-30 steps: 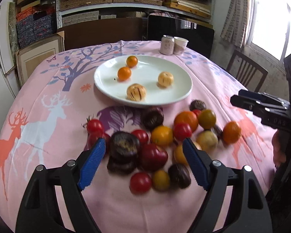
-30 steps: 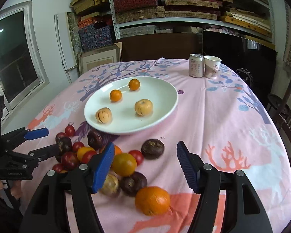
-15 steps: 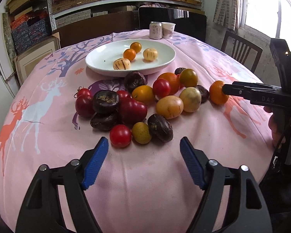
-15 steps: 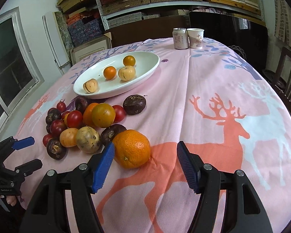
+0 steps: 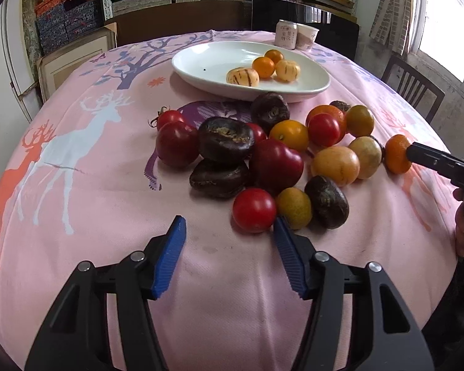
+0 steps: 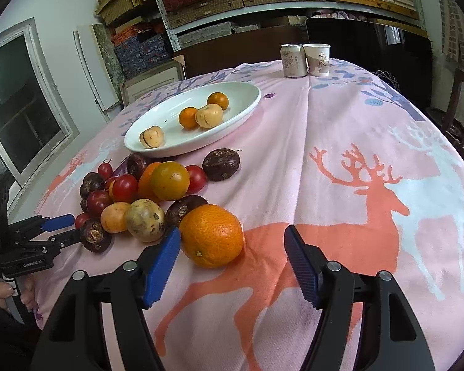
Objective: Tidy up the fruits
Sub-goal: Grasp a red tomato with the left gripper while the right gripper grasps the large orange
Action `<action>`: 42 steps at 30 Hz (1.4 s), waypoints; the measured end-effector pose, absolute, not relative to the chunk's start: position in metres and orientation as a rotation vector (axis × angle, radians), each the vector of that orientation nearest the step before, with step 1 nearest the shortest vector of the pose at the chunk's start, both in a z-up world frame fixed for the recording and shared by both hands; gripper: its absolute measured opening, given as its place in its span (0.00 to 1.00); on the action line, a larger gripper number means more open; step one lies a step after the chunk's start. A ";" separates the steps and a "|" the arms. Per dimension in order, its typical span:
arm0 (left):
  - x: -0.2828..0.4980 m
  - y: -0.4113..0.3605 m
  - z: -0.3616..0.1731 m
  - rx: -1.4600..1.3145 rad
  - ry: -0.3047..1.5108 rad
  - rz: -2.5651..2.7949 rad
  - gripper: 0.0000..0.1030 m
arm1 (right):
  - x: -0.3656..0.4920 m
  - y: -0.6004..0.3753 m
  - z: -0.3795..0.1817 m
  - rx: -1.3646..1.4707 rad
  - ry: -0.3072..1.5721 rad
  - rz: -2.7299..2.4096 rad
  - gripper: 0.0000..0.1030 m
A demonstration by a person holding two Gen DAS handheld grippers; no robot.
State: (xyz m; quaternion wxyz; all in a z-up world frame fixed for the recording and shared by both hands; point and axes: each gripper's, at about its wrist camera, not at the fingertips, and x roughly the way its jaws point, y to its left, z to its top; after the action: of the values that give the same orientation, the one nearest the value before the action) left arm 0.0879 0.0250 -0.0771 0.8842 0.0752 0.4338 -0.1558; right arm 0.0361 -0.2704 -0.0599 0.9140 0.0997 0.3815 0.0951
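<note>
While both grippers hang spread and empty, the pick-up step is at hand.
The right gripper [image 6: 232,244] frames the round dimpled orange [image 6: 211,235] on the pink deer-print tablecloth [image 6: 340,142]; the left gripper [image 5: 229,244] waits by a small red tomato [image 5: 254,210]. Next, the jaws likely need to advance around the orange, close, and carry it to the white oval plate [image 6: 241,111].

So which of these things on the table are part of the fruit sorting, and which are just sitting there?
Part of the job: white plate, big orange, pile of loose fruit, both open tools.

Just lying about: drink can, paper cup, tablecloth.
</note>
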 end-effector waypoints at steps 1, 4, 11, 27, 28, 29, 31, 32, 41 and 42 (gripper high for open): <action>0.089 0.022 -0.079 0.172 0.906 -0.320 0.54 | 0.036 -0.270 -0.060 0.209 0.786 0.196 0.68; 0.097 0.017 -0.078 0.173 0.915 -0.319 0.48 | 0.036 -0.269 -0.061 0.210 0.787 0.199 0.68; 0.088 0.009 -0.071 0.170 0.846 -0.385 0.26 | 0.032 -0.270 -0.059 0.202 0.768 0.186 0.68; 0.078 0.026 -0.067 0.065 0.801 -0.386 0.26 | 0.045 -0.237 -0.064 0.060 0.828 0.187 0.46; 0.079 0.026 -0.067 0.065 0.800 -0.386 0.26 | 0.044 -0.239 -0.063 0.073 0.826 0.192 0.45; 0.079 0.026 -0.067 0.065 0.799 -0.386 0.26 | 0.044 -0.241 -0.063 0.087 0.824 0.196 0.45; 0.078 0.026 -0.067 0.062 0.796 -0.386 0.26 | 0.043 -0.244 -0.063 0.110 0.815 0.198 0.45; 0.078 0.026 -0.066 0.061 0.794 -0.386 0.26 | 0.042 -0.245 -0.062 0.116 0.807 0.199 0.45; 0.076 0.030 -0.063 0.042 0.771 -0.384 0.26 | 0.034 -0.252 -0.057 0.164 0.768 0.208 0.45; 0.075 0.030 -0.062 0.041 0.770 -0.385 0.26 | 0.034 -0.253 -0.057 0.166 0.767 0.207 0.45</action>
State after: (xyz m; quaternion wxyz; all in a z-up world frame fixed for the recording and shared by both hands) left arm 0.0754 0.0303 -0.0625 0.9086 0.0196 0.3731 -0.1865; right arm 0.0337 -0.2525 -0.0571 0.9188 0.0809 0.3730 0.1007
